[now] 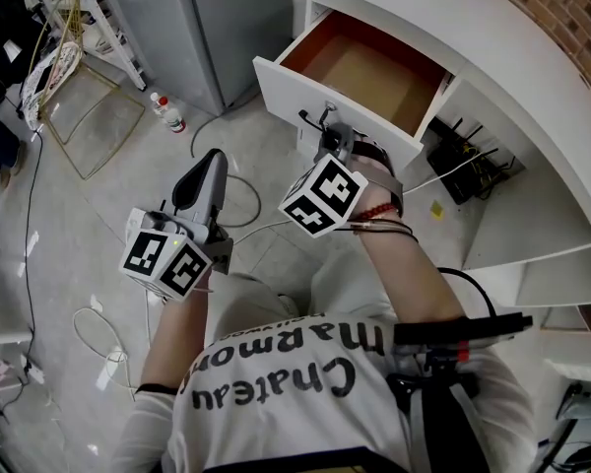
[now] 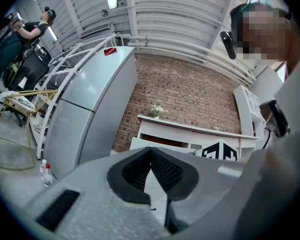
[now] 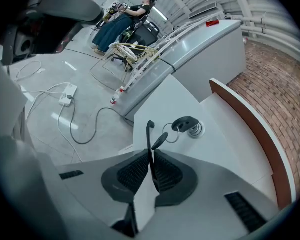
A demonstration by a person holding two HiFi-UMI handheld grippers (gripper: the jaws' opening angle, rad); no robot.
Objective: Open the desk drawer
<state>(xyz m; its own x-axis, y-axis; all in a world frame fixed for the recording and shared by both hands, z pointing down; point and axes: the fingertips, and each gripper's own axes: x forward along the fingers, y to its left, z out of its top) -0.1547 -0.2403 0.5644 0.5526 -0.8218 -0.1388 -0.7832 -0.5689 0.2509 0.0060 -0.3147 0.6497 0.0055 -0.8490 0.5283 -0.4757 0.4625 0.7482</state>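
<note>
White tabletop (image 1: 492, 37) set against a brick wall, with the drawer (image 1: 295, 92) beneath it at the far right of the scene. The drawer stood pulled well out toward the person, and its brown interior was exposed and appeared empty, so the opening was judged largely accomplished. The right hand-held gripper (image 3: 150, 156) was clenched on the thin black pull (image 3: 149, 134) that projected from the near face of the drawer front, with the pads pressed against both sides of the strip. The left hand-held gripper (image 2: 151, 154) was clenched on nothing, its pads together, and was held near the person's lap, to the left and well apart from the drawer. A key (image 3: 186, 124) sat in the lock just right of the pull, with a ring and a second key dangling toward the jaws. Possible faults from this state: the narrow pull could slip from the pads if traction were applied obliquely, since the gripper met it at a downward slant; further travel might draw the drawer past the end of its runners, because no hand supported its underside; and the dangling key ring could catch between the pads if the grip were renewed.
</note>
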